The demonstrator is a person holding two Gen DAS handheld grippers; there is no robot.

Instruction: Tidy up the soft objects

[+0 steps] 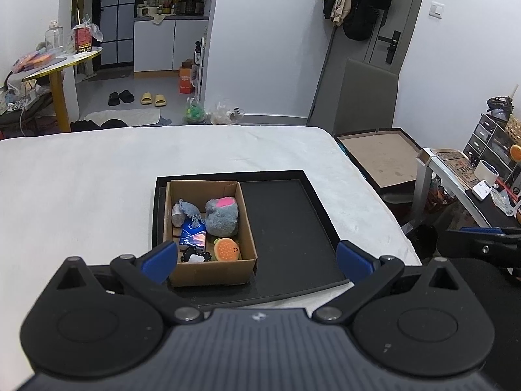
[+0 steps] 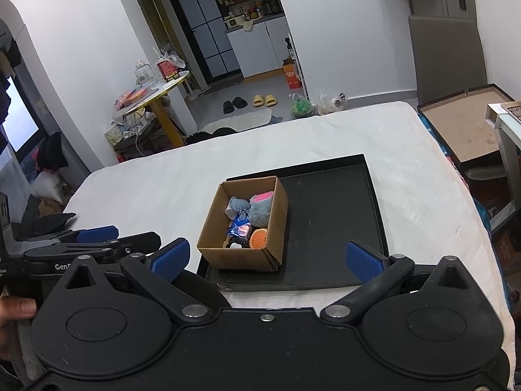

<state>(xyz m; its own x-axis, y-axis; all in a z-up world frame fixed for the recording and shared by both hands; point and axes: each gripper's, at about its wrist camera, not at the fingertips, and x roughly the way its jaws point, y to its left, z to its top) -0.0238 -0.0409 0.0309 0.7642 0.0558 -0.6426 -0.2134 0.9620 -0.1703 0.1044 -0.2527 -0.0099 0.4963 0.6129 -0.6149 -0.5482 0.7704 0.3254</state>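
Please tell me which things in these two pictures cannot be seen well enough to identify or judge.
- Black and white item in the cardboard box: in the left wrist view, the near wall and the left gripper finger partly hide it; in the right wrist view it is too small.
- Box floor under the grey plush toy: covered in both views.
- Blue packet: print too small to read.
- Black tray: near edge hidden by the right gripper.
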